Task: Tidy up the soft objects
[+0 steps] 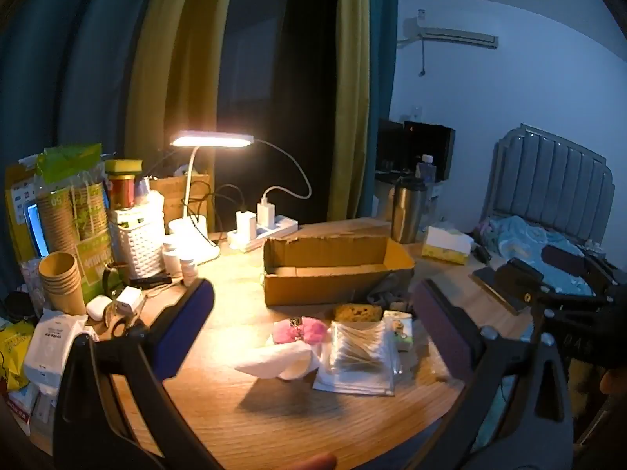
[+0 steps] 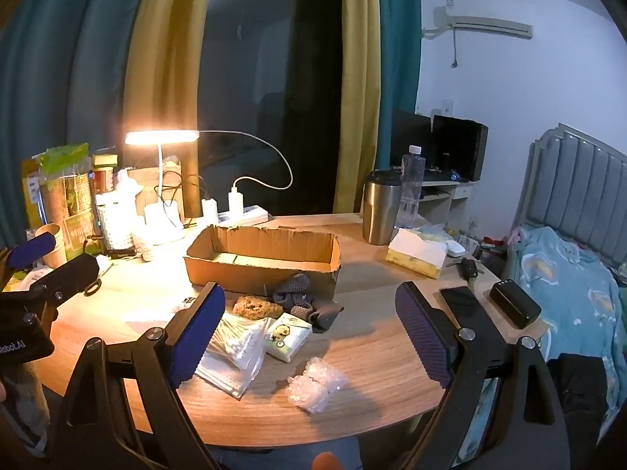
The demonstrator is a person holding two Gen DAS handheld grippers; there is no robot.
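An open cardboard box (image 1: 333,270) (image 2: 262,258) stands mid-table. In front of it lie a brown sponge (image 1: 357,312) (image 2: 256,307), a grey sock (image 2: 299,297), a pink fluffy toy (image 1: 299,329), a white cloth (image 1: 280,362), a bag of cotton swabs (image 1: 358,346) (image 2: 235,342), a small tissue pack (image 2: 288,337) and a piece of bubble wrap (image 2: 315,384). My left gripper (image 1: 313,337) hovers open over the pink toy and the cloth, nothing between its fingers. My right gripper (image 2: 309,340) is open above the tissue pack and holds nothing.
A lit desk lamp (image 1: 211,141), paper cups (image 1: 62,282), a white basket (image 1: 137,239) and a power strip (image 1: 262,231) crowd the back left. A steel tumbler (image 2: 379,207), tissue box (image 2: 417,252), phone (image 2: 462,301) and black case (image 2: 515,303) sit right. A bed (image 2: 568,274) lies beyond.
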